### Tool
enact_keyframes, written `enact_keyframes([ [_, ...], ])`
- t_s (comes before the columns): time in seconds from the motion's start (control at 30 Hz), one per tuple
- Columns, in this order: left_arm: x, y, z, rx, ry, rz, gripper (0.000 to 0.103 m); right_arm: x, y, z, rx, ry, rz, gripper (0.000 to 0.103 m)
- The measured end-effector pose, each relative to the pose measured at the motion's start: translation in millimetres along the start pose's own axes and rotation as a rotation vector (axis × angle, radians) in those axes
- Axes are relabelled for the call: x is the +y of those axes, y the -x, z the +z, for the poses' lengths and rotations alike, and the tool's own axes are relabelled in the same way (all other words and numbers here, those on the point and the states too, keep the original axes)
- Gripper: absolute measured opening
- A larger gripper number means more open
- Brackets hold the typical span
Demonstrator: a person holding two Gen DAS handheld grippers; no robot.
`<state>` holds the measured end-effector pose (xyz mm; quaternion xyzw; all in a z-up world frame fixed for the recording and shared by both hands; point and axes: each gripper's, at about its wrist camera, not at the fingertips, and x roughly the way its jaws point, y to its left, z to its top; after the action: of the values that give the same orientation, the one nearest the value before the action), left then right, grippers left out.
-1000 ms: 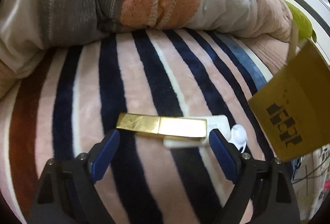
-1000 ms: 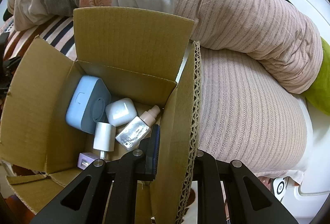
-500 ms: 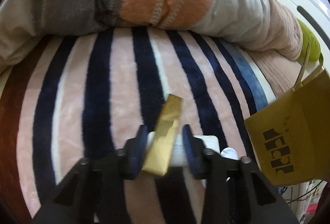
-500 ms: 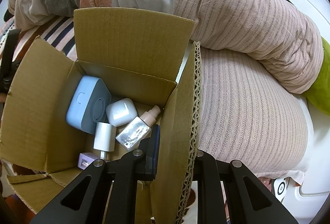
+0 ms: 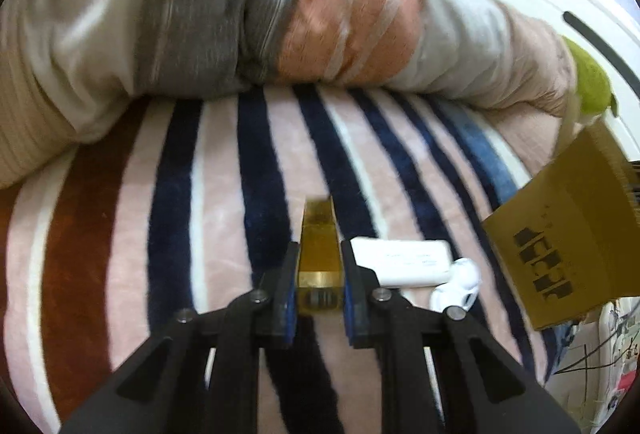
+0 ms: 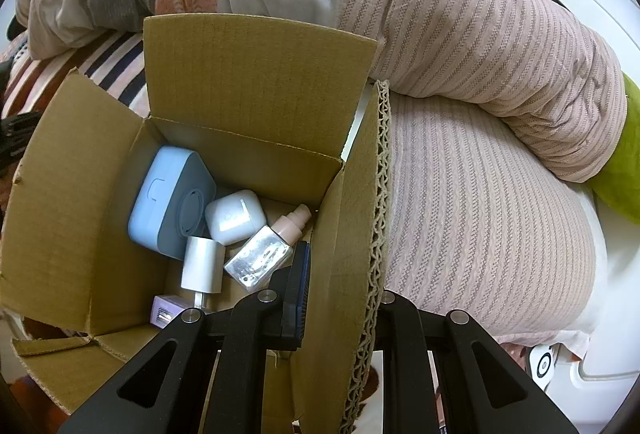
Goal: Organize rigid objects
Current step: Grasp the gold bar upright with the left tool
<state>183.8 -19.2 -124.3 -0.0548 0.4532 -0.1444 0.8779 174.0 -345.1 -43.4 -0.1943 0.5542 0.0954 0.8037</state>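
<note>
One gold bar (image 5: 318,258) between tool (image 5: 319,290) pads.

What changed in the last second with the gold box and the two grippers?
The left gripper closed from open onto the gold box, turning it from crosswise to pointing away along the fingers. The white box under it is now uncovered on the striped blanket. The right gripper stayed clamped on the cardboard box wall; its contents are unchanged.
</note>
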Motion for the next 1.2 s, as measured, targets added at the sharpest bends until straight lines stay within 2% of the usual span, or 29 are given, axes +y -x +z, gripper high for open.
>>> enact_keyframes([
  [0.2,-45,53,19,-0.094,-0.144,-0.016,0.015,0,0,0,-0.001,-0.001,0.001,0.012],
  [0.3,-59,45,20,-0.047,-0.199,0.043,0.015,0,0,0,-0.001,-0.001,0.000,0.012],
  [0.37,-52,32,12,0.004,-0.184,0.043,0.015,0,0,0,-0.003,-0.003,0.002,0.012],
  [0.43,-34,19,0,0.046,-0.120,0.029,0.015,0,1,-1,-0.007,-0.006,0.004,0.012],
  [0.53,-13,13,-15,0.049,-0.082,0.035,0.015,-1,0,-2,-0.006,-0.002,0.003,0.012],
  [0.63,-2,17,-25,0.041,-0.062,-0.001,0.016,-1,0,-1,-0.003,-0.001,0.000,0.012],
  [0.83,-7,3,-19,0.029,-0.068,-0.003,0.015,-2,0,1,-0.002,-0.003,0.001,0.012],
  [1.0,-6,-29,-13,0.080,-0.024,0.024,0.015,-4,0,0,-0.004,-0.006,0.005,0.012],
  [1.2,-5,-33,-12,0.081,-0.020,0.020,0.016,-5,1,-1,-0.003,-0.006,0.006,0.012],
])
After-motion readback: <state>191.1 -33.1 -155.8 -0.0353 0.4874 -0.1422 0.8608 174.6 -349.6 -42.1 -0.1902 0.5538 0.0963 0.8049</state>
